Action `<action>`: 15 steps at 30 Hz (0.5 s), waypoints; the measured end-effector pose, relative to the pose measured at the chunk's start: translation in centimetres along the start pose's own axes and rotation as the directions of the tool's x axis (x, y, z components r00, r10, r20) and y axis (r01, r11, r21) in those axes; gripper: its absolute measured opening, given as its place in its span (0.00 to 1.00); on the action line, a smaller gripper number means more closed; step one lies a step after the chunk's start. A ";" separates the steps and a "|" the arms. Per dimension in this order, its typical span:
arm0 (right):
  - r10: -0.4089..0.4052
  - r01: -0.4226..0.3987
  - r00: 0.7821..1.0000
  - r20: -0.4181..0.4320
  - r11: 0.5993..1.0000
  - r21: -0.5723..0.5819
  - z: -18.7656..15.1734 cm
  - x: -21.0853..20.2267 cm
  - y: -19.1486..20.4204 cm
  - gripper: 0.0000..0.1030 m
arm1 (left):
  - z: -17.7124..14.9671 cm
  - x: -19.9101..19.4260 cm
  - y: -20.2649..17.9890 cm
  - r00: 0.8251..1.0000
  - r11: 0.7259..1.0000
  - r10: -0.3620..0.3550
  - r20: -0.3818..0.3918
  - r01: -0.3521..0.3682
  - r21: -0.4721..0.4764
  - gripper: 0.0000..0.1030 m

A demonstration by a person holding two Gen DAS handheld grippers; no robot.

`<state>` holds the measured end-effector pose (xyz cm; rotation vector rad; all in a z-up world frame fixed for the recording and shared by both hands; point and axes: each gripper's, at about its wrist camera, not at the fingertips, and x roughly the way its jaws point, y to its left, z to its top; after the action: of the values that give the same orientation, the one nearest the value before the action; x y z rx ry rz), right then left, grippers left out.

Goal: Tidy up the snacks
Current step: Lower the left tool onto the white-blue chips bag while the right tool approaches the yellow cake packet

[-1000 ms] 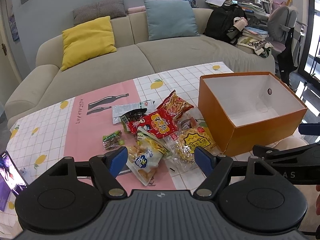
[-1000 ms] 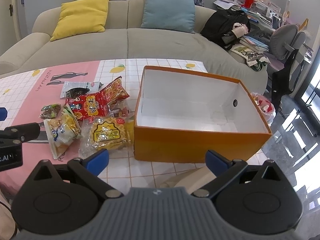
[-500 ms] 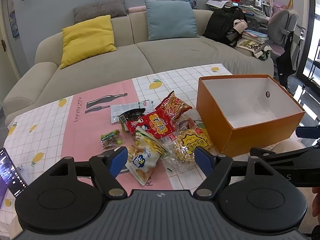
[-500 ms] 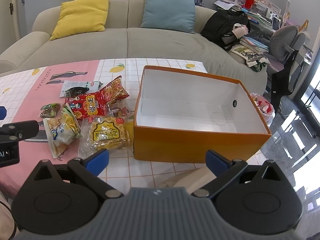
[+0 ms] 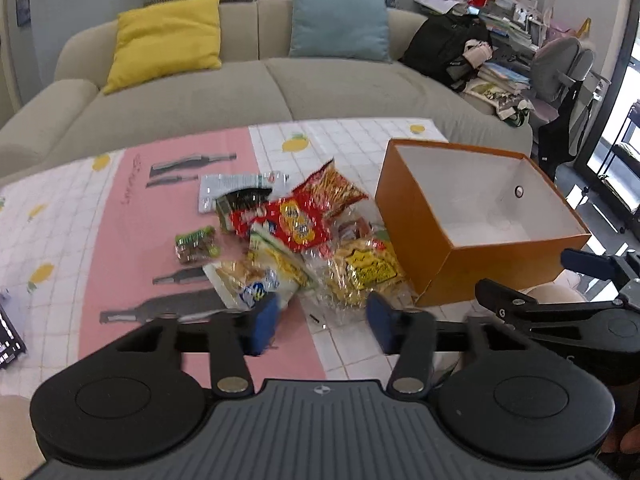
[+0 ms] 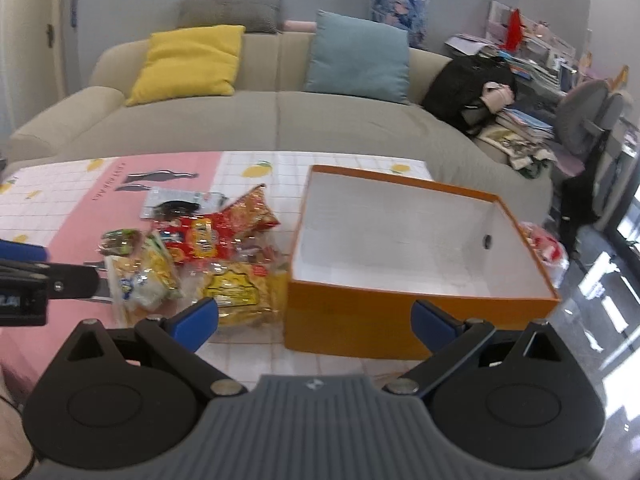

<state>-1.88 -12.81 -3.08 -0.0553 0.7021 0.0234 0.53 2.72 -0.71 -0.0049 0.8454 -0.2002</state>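
A pile of snack packets lies on the tablecloth: a red packet point(image 5: 280, 220), an orange-red chip bag point(image 5: 332, 190), a yellow packet point(image 5: 366, 268), a white and yellow bag point(image 5: 256, 280), a small green packet point(image 5: 196, 242) and a silver pouch point(image 5: 236, 188). An open, empty orange box point(image 5: 436, 240) stands right of the pile; it also shows in the right wrist view point(image 6: 348, 312). My left gripper point(image 5: 322, 320) is open and empty just in front of the pile. My right gripper point(image 6: 316, 318) is open and empty in front of the box.
The table point(image 5: 120, 216) has a pink and white lemon-print cloth. A phone point(image 5: 8, 340) lies at its left edge. A beige sofa point(image 5: 240, 92) with yellow and blue cushions stands behind. A backpack point(image 5: 444, 56) and a cluttered desk are at the right.
Both grippers have moved forward and the views are blurred by motion. The left jaws have narrowed somewhat but stay open. The snacks and box have not moved.
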 end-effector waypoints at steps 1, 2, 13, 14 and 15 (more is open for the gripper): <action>0.016 -0.016 1.000 -0.009 1.000 -0.002 -0.1 0.3 0.2 0.86 | -0.1 0.4 0.3 1.000 1.000 -0.005 -0.013 0.005 -0.013 0.38; 0.031 -0.031 0.999 -0.021 0.999 -0.004 -0.2 0.6 0.4 0.75 | -0.2 0.6 0.5 1.000 1.000 -0.009 -0.021 0.008 -0.026 0.36; 0.177 -0.180 0.979 -0.102 0.983 -0.018 -0.5 5.0 3.8 0.57 | 0.7 4.0 3.8 0.997 0.994 0.051 -0.066 -0.057 -0.092 0.77; 0.181 -0.185 0.977 -0.108 0.983 -0.021 -0.4 5.6 4.3 0.57 | 0.8 4.4 4.3 0.996 0.992 0.052 -0.076 -0.060 -0.110 0.78; 0.185 -0.189 0.976 -0.115 0.982 -0.026 -0.4 6.1 4.7 0.57 | 0.9 5.0 4.8 0.995 0.989 0.054 -0.088 -0.065 -0.132 0.78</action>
<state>2.30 -8.10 -7.53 -0.0257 0.8171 0.2149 5.23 6.50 -4.20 -0.0982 0.9406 -0.0871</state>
